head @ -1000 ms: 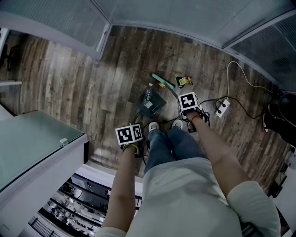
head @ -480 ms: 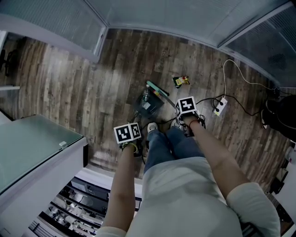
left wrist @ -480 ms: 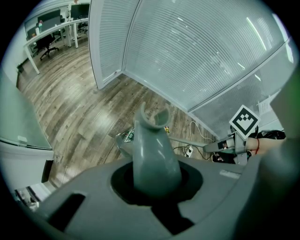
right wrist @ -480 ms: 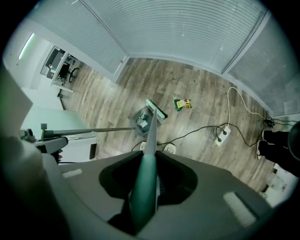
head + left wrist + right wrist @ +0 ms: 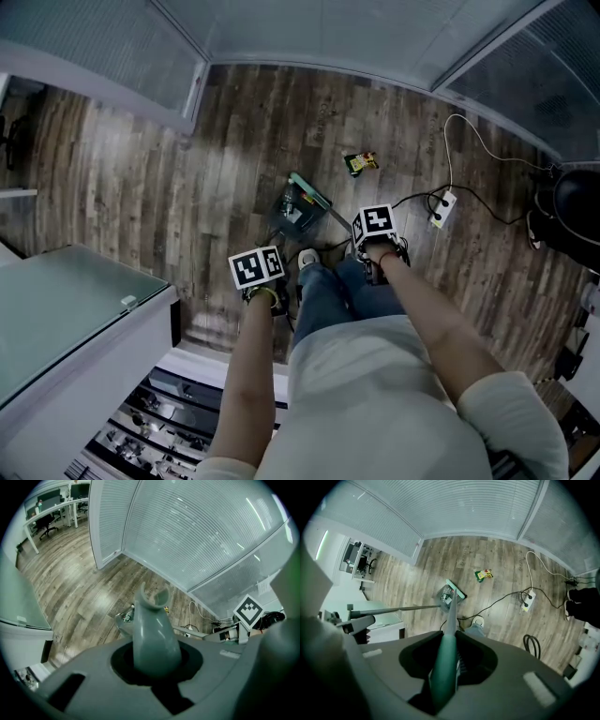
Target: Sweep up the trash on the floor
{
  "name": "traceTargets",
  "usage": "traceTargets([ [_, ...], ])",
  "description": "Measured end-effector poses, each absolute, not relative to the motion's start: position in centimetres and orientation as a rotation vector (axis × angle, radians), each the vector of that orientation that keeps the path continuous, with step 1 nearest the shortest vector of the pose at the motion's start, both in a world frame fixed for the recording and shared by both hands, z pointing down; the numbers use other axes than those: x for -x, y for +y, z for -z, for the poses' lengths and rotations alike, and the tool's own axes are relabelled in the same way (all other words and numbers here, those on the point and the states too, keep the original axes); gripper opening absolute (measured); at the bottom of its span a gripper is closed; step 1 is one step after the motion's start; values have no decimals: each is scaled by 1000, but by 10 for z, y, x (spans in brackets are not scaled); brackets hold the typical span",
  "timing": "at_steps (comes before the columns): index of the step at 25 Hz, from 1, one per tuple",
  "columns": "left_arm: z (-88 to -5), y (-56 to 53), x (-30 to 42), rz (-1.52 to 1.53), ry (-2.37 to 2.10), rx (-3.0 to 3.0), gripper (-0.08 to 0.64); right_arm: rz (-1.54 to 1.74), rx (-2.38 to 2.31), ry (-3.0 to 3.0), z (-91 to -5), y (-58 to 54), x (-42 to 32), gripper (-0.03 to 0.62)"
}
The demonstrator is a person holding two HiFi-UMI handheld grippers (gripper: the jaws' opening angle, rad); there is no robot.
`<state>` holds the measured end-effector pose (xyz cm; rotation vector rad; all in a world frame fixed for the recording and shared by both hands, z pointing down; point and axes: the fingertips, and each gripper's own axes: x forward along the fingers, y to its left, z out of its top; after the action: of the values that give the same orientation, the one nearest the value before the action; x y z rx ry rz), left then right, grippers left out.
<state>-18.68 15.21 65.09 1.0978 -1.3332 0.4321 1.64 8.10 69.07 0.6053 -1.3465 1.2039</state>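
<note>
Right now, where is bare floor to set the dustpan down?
Bare planks lie left of the grey plastic dustpan, toward the glass partition. Its right side is crowded: green broom, yellow snack wrapper, white power strip with cables.

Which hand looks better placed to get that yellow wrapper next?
Right: the right hand-held gripper is shut on the broom, its head near the wrapper; the left hand-held gripper holds the dustpan.

Cool, even indoor light lays a pale sheen on the wooden floor, while lines around it bow strongly, corners darken and the nearest foreground blurs.
</note>
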Motion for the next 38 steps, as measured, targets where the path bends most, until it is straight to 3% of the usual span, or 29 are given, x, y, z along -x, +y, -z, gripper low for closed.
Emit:
traceTargets([
  [11,-652,155,188,-427,-1327,-1107,54,-1402,-676,-1312,-680,111,-17,95],
  [38,-648,162,186,-321,-1246,-1199,37,-1476,-919,-1356,-659,147,-35,95],
])
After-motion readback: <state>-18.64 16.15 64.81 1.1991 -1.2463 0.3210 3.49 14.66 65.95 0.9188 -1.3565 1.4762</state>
